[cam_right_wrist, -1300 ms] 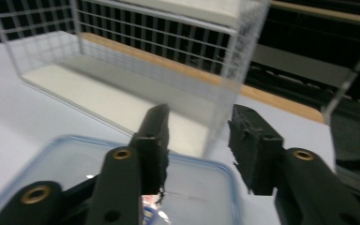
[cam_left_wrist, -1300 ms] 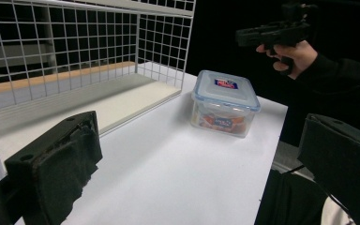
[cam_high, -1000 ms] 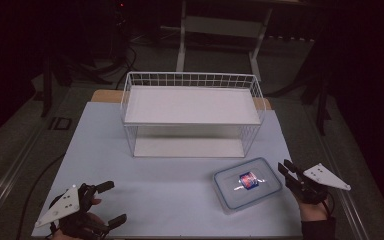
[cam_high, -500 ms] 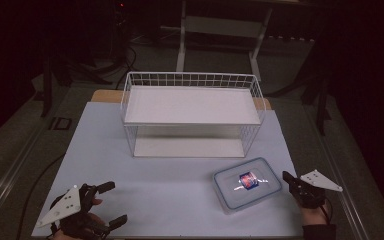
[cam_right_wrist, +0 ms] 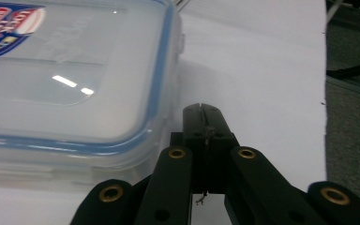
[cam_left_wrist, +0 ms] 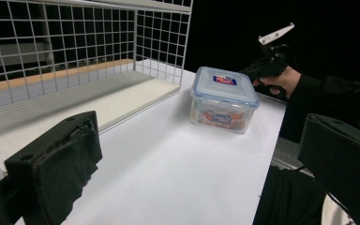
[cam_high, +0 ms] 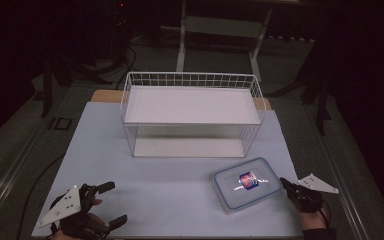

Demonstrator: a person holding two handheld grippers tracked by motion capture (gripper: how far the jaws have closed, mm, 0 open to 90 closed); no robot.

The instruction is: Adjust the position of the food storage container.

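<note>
Spanning the scene: one worktop (cam_high: pixel 180 195) under a pale sheet. Far beyond both claws, toward the back edge, stands one white wire rack (cam_high: pixel 192 112), two-tiered, with a flat board on each tier.

One lidded plastic container (cam_high: pixel 245 184), clear with blue rim and a red-and-blue label on the lid. It sits on the worktop just ahead of the right claw (cam_high: pixel 283 183), whose tip lies just beside the container's near corner; contact cannot be told. In the right claw's own view the container (cam_right_wrist: pixel 70 79) lies left of the jaws.

Right claw: jaws pressed together, nothing between them.

Left claw (cam_high: pixel 111 202): near the front left corner, well apart from the container, jaws spread wide and empty. Its own view shows the container (cam_left_wrist: pixel 224 99) ahead, right of the rack (cam_left_wrist: pixel 75 51).
</note>
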